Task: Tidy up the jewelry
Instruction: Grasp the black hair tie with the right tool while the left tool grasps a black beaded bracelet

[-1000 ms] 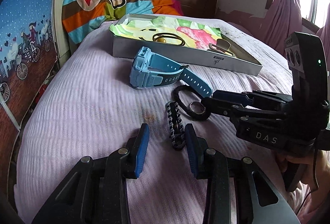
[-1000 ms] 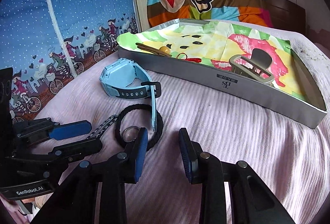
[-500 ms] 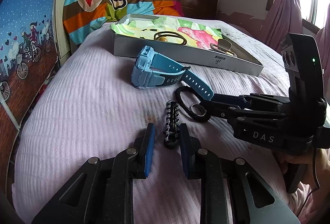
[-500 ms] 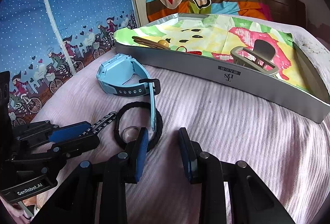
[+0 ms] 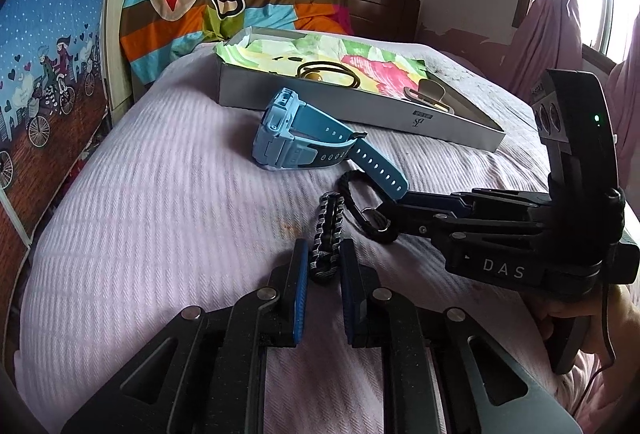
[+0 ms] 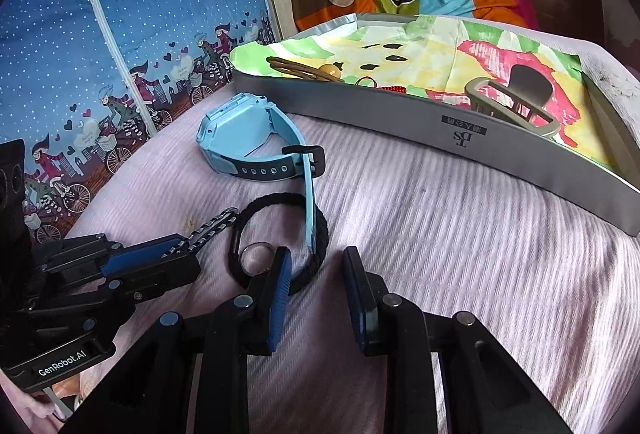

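Jaws of the left gripper (image 5: pixel 324 266) have just been closing on the near end of the braided bracelet (image 5: pixel 330 230), w/ the blue pads (image 5: pixel 301 290) now right against both sides of it, pinching it. Bracelet is black-and-grey weave, lying on the bed (image 5: pixel 160 202) and running away from the gripper toward the black cord loop (image 6: pixel 280 234).

Jaws of the right gripper (image 6: pixel 316 274) sit spread w/ a gap, nothing pressed btwn them; only bedcover shows in the gap. Its left pad (image 6: pixel 280 290) overlaps the near edge of the cord loop, next to the small metal ring (image 6: pixel 258 254) attached to the loop. Can't tell if the pad actually touches it.

Blue watch (image 6: pixel 244 150) lies on the bed just beyond the loop, strap buckled, and the loose strap tail drapes across the loop.

Grey tray (image 6: pixel 460 126) sits farther back on the bed, lined w/ a bright printed cloth. Inside: grey hair claw clip (image 6: pixel 516 102) at the right, brown cord w/ a yellow bead (image 6: pixel 320 70) at the left, a small red item near it, too small to ID.

A hand (image 5: pixel 592 310) shows at the right edge of the left wrist view, on the right gripper's handle.
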Motion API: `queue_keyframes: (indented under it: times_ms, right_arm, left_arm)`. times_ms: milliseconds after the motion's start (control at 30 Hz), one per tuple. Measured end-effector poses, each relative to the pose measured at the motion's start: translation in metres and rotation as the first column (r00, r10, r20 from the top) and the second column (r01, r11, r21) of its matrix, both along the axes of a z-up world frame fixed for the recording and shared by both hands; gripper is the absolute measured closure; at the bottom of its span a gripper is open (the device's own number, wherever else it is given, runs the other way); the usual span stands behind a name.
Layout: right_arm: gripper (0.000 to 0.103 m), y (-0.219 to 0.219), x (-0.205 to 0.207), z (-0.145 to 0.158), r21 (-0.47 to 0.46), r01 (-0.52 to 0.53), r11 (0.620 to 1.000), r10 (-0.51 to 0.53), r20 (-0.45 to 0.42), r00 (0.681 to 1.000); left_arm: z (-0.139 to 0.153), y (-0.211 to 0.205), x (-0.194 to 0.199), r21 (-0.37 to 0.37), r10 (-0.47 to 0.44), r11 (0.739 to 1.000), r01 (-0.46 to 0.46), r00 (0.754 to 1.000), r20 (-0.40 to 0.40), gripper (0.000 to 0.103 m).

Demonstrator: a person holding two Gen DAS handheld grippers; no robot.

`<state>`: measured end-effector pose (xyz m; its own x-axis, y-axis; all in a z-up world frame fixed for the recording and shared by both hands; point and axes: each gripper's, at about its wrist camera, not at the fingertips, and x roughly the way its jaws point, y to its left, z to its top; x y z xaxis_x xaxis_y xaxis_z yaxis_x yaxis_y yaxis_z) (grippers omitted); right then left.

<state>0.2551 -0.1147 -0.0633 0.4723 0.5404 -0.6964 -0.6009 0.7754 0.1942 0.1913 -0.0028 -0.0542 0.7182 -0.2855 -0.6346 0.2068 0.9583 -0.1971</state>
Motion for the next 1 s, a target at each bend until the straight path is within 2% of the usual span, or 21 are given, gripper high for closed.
queue_keyframes:
  times_ms: [33, 100, 200, 467, 600, 833, 1000]
  right_arm:
    - [0.080, 0.000, 0.000, 0.000, 0.003, 0.001, 1.000, -0.001, 0.000, 1.000]
    - [0.090, -0.001, -0.001, -0.001, 0.013, -0.003, 1.000, 0.003, -0.005, 1.000]
    - [0.094, -0.003, -0.002, -0.001, 0.029, -0.001, 1.000, 0.002, -0.011, 1.000]
    - [0.097, -0.024, -0.012, 0.003, 0.119, 0.023, 0.993, -0.017, -0.059, 0.998]
    - [0.097, -0.022, -0.026, 0.012, 0.077, 0.001, 0.997, 0.001, -0.025, 1.000]
    - [0.097, -0.014, -0.047, 0.022, -0.074, -0.037, 0.997, 0.040, 0.044, 0.998]
    - [0.097, -0.023, -0.058, 0.027, -0.092, -0.027, 0.995, 0.032, 0.054, 0.998]
  left_arm:
    - [0.000, 0.000, 0.000, 0.000, 0.000, 1.000, 0.000, 1.000, 0.000, 0.091]
    - [0.000, 0.000, 0.000, 0.000, 0.000, 1.000, 0.000, 1.000, 0.001, 0.091]
    - [0.000, 0.000, 0.000, -0.004, -0.001, 1.000, 0.001, 1.000, 0.005, 0.091]
    - [0.002, 0.003, -0.008, -0.028, -0.006, 1.000, 0.007, 0.999, 0.034, 0.091]
    - [0.004, 0.001, -0.014, -0.028, -0.008, 1.000, 0.009, 0.999, 0.051, 0.091]
    - [0.005, -0.001, -0.023, -0.032, -0.002, 0.999, 0.004, 0.998, 0.070, 0.091]
    - [0.006, -0.009, -0.027, 0.013, -0.013, 1.000, 0.012, 0.997, 0.072, 0.091]
